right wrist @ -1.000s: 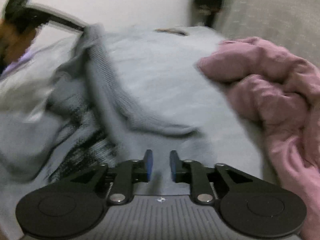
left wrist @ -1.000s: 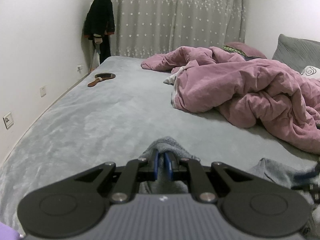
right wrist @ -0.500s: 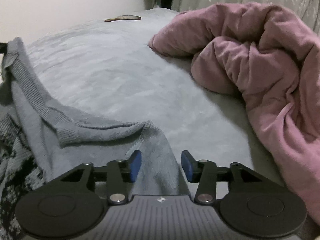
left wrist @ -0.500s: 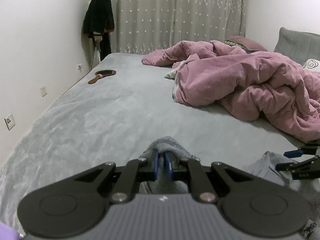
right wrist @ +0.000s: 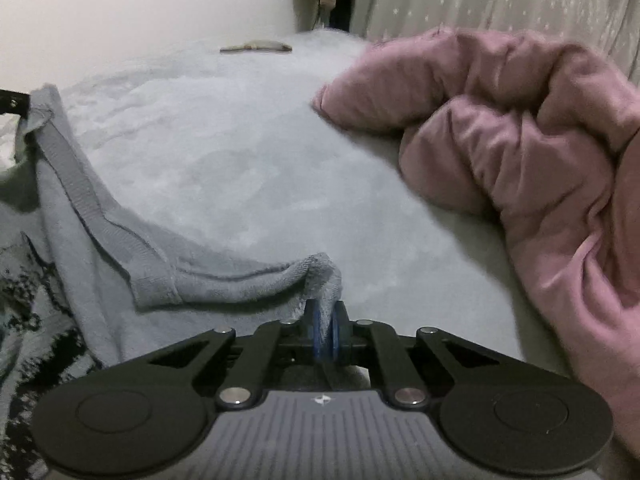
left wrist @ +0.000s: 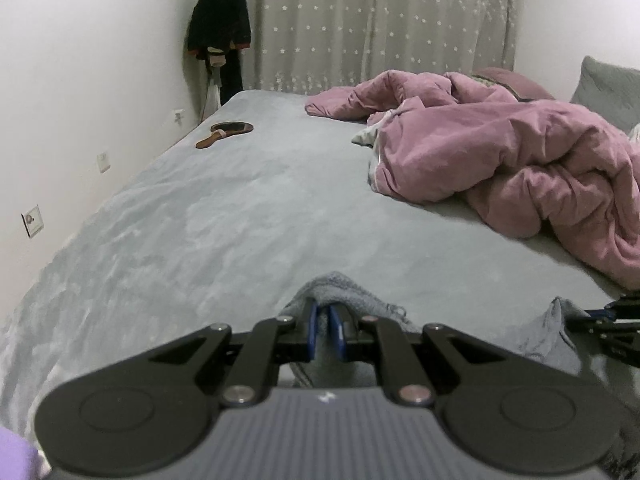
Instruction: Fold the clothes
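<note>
A grey knit sweater (right wrist: 120, 264) with a black pattern lies on the grey bed, its ribbed hem running from upper left down to the middle of the right wrist view. My right gripper (right wrist: 325, 320) is shut on a corner of that hem, blue pads pinching the fabric. My left gripper (left wrist: 325, 322) is shut on another bunched corner of the sweater (left wrist: 336, 288). In the left wrist view the right gripper (left wrist: 600, 320) shows at the right edge, holding a raised fold of sweater (left wrist: 548, 332). The left gripper's black tip (right wrist: 12, 102) peeks in at the far left of the right wrist view.
A crumpled pink duvet (left wrist: 500, 160) fills the right side of the bed (left wrist: 240, 216). A wooden hand mirror (left wrist: 226, 133) lies far back near the white wall. Dark clothes (left wrist: 220, 24) hang in the corner by the star-patterned curtain (left wrist: 380, 20).
The right gripper's jaws, wide apart half a second ago, have closed on the sweater's hem corner. The left gripper keeps its grip and has hardly moved.
</note>
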`<state>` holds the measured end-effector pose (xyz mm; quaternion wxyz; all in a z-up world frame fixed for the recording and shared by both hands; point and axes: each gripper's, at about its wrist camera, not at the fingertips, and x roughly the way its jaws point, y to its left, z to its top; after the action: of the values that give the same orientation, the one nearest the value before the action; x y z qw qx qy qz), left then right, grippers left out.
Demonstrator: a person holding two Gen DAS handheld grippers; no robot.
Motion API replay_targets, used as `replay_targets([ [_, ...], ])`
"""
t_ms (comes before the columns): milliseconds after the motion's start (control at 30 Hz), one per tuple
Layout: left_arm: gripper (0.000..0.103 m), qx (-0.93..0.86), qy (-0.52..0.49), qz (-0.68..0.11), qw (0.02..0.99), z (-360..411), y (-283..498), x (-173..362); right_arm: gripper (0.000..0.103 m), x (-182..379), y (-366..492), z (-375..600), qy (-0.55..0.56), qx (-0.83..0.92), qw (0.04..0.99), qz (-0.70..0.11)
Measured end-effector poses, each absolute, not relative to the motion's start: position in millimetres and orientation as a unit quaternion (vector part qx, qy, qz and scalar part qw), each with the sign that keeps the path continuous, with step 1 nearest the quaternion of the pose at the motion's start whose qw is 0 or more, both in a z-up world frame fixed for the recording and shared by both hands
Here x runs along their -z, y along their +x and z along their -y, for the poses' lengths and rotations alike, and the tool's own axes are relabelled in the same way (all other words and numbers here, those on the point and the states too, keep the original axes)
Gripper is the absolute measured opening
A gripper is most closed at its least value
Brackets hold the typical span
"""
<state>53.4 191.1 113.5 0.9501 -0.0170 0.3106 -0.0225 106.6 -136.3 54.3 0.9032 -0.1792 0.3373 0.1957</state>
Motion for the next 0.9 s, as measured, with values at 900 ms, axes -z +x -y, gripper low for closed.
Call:
replay_targets([
  [900, 0.008, 0.008, -0.095, -0.182, 0.979, -209.0, 14.2, -192.8, 0.006, -179.3, -2.2, 134.8, -0.201, -0.060, 0.978, -0.013],
])
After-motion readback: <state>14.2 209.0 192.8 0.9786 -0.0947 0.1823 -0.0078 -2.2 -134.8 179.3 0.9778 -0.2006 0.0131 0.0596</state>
